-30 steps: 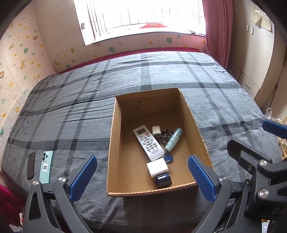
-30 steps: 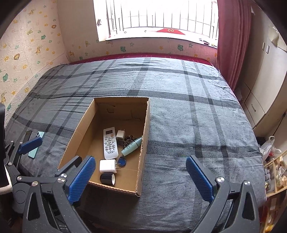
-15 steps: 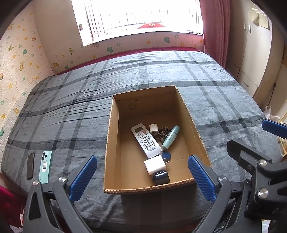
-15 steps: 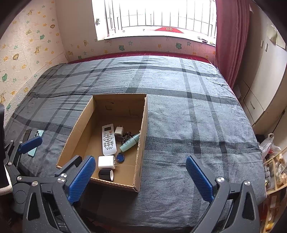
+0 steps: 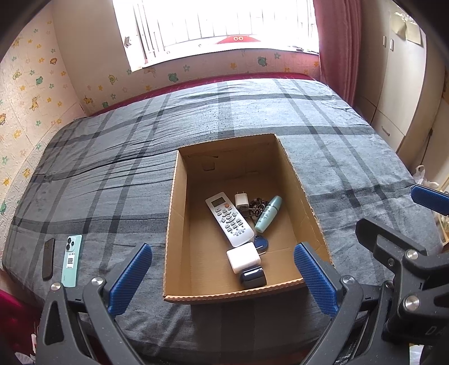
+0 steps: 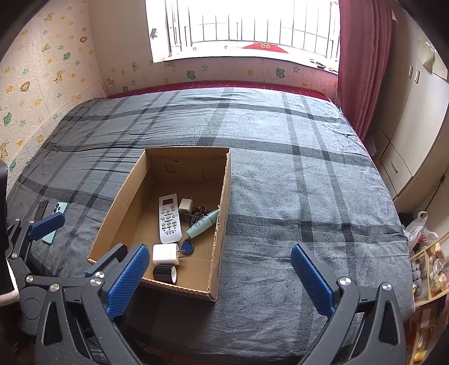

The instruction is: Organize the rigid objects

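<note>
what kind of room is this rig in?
Most likely a child's bedroom at home: a bed with a grey plaid cover, cartoon-animal wallpaper, a barred window with a red curtain, and wardrobe doors on the right.

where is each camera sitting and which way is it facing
Left wrist view: on the left gripper, near the bed's foot, looking up the bed toward the window over the cardboard box; its open blue fingers and part of the right gripper show.
Right wrist view: on the right gripper, further right, facing likewise; the left gripper shows at left.
Shared: box, white remote, mint phone.
</note>
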